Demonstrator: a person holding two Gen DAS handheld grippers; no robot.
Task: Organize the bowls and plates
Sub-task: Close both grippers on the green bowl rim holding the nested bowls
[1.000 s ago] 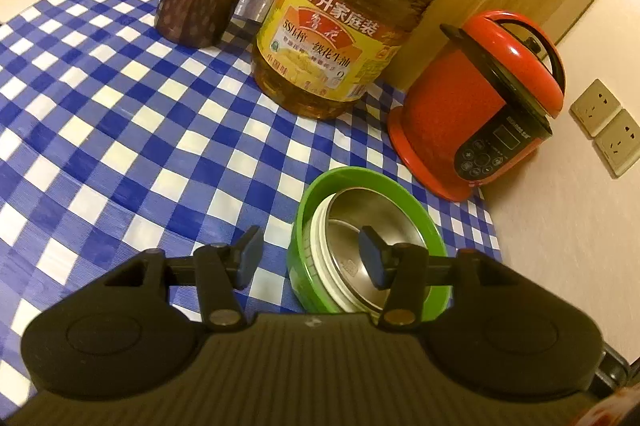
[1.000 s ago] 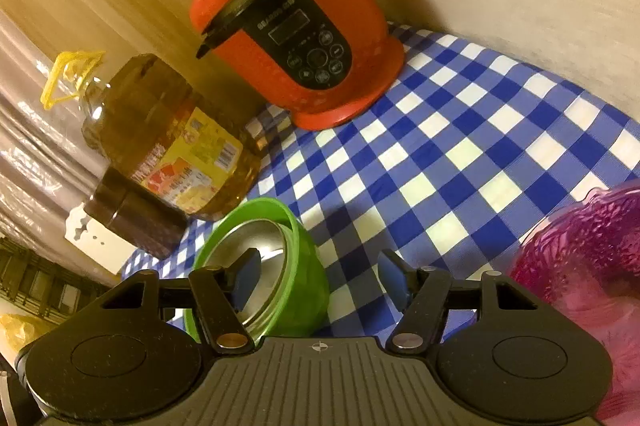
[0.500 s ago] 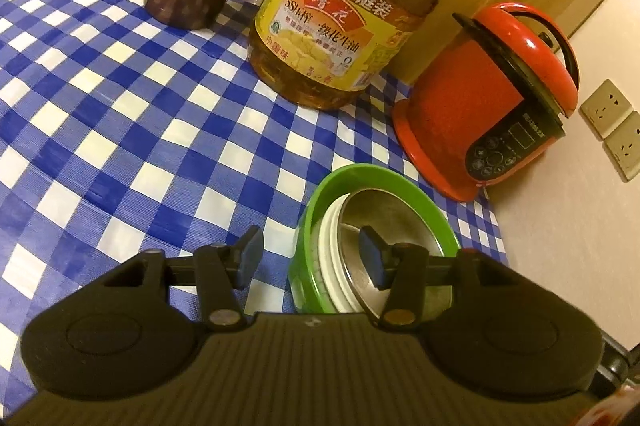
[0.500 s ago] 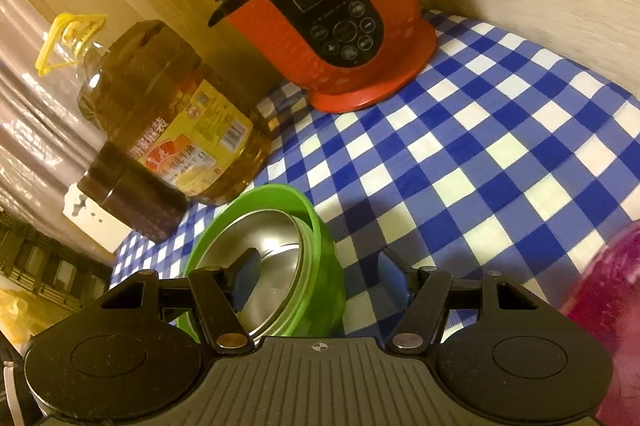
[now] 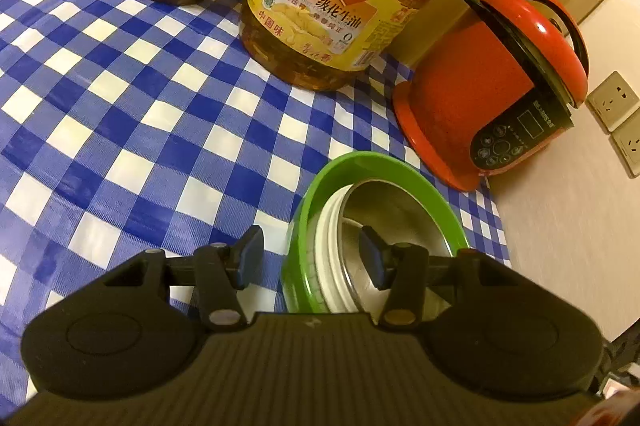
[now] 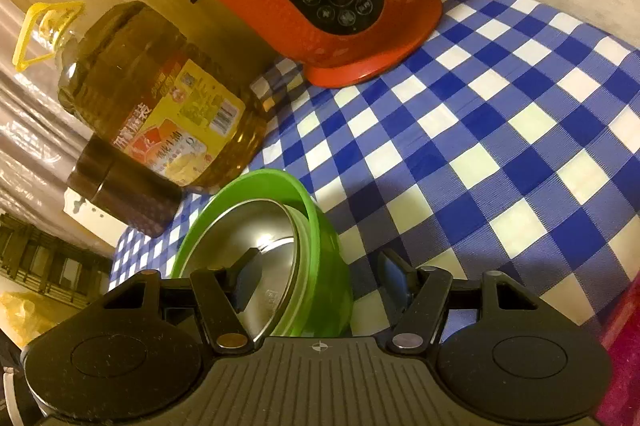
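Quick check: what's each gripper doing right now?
Left gripper: open, straddling the green bowl rim, gripping nothing.
Right gripper: open, straddling the same rim.

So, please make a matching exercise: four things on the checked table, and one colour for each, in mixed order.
Things:
1. outer bowl
2. inner bowl
3. cooker
4. oil bottle handle

Colours:
a. red
b. yellow
c. green
d. shiny metal

Pairs: 1-c, 2-d, 3-a, 4-b
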